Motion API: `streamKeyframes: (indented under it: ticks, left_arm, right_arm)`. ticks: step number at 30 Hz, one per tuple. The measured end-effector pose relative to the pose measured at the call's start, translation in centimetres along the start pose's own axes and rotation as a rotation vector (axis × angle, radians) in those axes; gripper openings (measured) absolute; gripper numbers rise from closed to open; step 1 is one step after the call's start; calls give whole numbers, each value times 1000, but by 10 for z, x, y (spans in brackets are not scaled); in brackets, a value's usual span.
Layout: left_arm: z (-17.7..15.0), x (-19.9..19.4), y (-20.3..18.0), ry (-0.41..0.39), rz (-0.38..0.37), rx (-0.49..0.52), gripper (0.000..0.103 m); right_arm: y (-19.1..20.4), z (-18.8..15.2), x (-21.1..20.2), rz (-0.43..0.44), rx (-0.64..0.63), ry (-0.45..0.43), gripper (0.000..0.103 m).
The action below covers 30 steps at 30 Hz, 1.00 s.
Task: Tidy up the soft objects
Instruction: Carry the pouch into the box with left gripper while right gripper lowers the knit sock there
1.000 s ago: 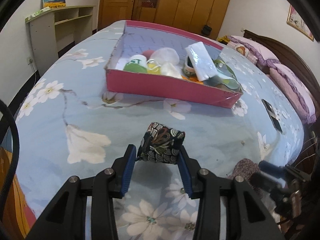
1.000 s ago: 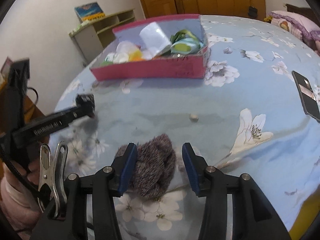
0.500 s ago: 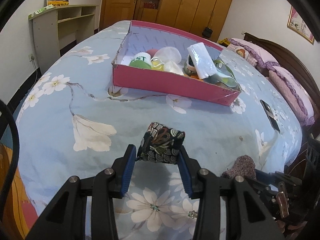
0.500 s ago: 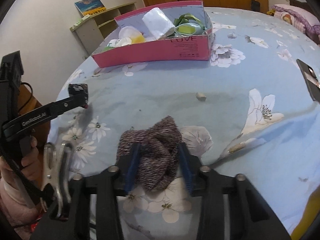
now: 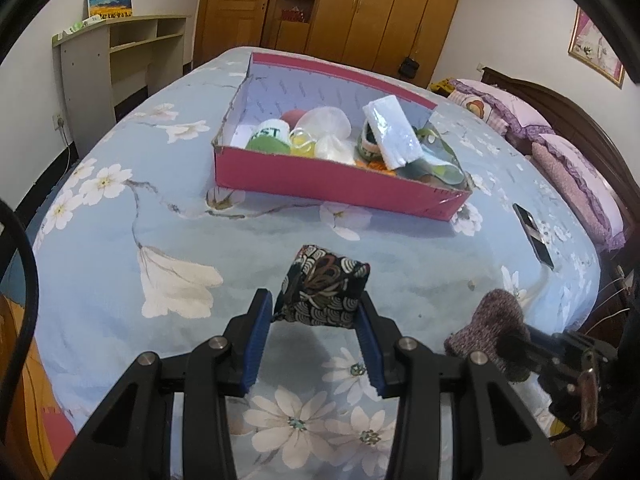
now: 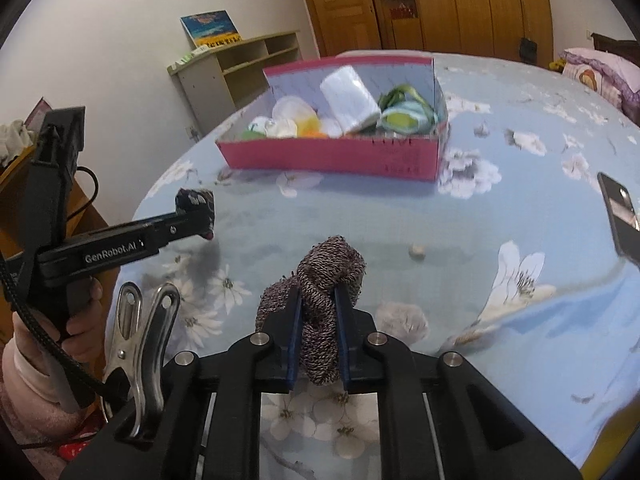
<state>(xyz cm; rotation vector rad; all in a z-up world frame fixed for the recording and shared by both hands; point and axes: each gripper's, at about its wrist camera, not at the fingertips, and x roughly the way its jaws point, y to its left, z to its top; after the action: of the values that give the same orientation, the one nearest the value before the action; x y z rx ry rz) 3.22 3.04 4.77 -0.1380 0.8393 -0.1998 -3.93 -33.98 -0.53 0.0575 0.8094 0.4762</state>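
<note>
A dark pouch (image 5: 326,284) with a fan-and-flower pattern hangs above the bed, and my left gripper (image 5: 316,300) is shut on it. The right wrist view shows that gripper (image 6: 196,216) at the left with the pouch (image 6: 194,200) at its tip. My right gripper (image 6: 318,296) is closing its jaws on a grey-purple knitted cloth (image 6: 332,264); the pads pinch it and it bunches above them. In the left wrist view the knitted cloth (image 5: 496,316) is at lower right. A pink box (image 5: 340,184) holding several soft items stands farther back on the bed, also seen as the box (image 6: 332,156).
A dark phone (image 5: 534,236) lies on the floral bedspread to the right of the box. Purple pillows (image 5: 576,176) lie at the headboard. A pale shelf unit (image 5: 120,52) stands by the left wall. A metal clip (image 6: 136,340) hangs beside my right gripper. A small crumb (image 6: 418,251) lies on the sheet.
My right gripper's jaws have closed in on the knitted cloth and raised it off the bed. The left gripper has kept its hold on the pouch.
</note>
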Motion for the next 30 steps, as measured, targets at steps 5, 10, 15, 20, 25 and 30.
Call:
streamKeyframes:
  ticks: [5, 10, 15, 20, 25, 30]
  left_arm:
    - [10, -8, -4, -27, 1, 19, 44]
    - [25, -16, -12, -61, 6, 54, 44]
    - [42, -20, -16, -76, -8, 67, 44]
    - [60, -20, -23, -87, -21, 78, 44]
    - [74, -15, -27, -86, -28, 79, 44]
    - [85, -9, -29, -95, -33, 80, 44]
  right_arm:
    - [-1, 11, -8, -10, -15, -24, 16]
    - [-1, 27, -22, -34, -48, -68, 15]
    - [-2, 49, -33, -67, -74, -114, 15]
    - [-5, 73, -39, -90, -87, -149, 15]
    - [-12, 98, -36, -118, -84, -165, 15]
    - [-17, 114, -31, -123, -81, -169, 15]
